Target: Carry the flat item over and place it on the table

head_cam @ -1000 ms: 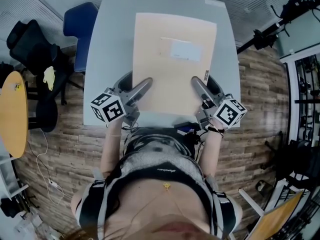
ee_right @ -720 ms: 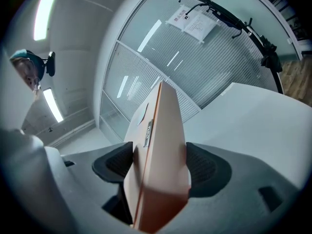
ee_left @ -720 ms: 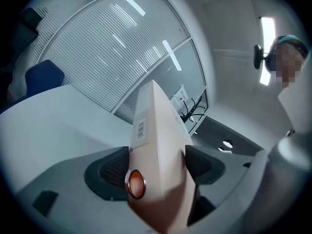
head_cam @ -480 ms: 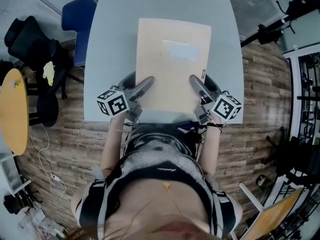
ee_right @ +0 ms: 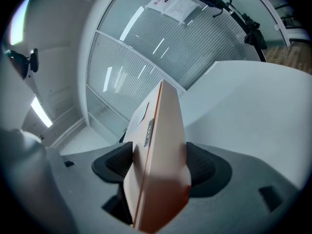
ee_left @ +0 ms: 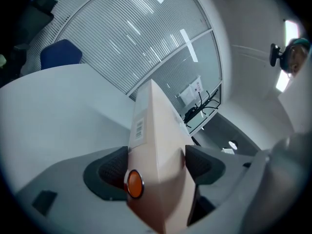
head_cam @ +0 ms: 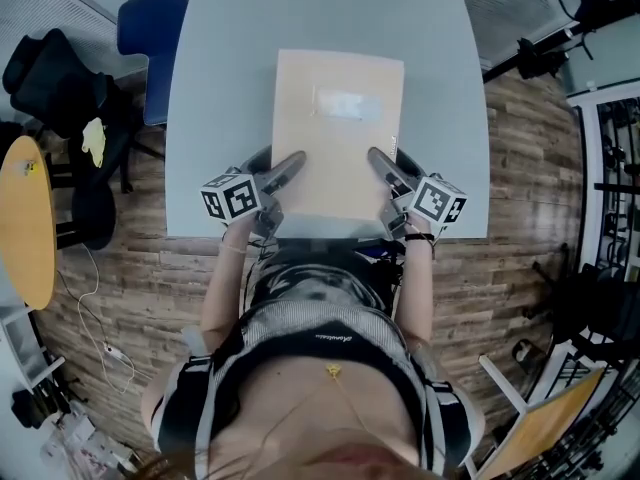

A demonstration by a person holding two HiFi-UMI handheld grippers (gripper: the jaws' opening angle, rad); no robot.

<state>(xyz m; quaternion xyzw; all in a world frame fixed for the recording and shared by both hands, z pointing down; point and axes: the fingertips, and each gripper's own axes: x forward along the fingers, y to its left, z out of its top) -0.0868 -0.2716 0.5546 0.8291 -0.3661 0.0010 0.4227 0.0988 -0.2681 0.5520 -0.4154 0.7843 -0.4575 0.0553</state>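
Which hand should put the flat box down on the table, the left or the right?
Neither alone, probably. The left gripper and right gripper are each shut on a near corner of the flat box, evenly matched over the table, so lowering it with both together looks safest.

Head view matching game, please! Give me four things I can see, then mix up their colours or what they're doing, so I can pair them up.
Things:
1. flat box
2. chair
3. round table
4. left hand-held gripper

Matches:
A. yellow
B. shut on the flat box
C. tan
D. blue

Pairs: 1-C, 2-D, 3-A, 4-B
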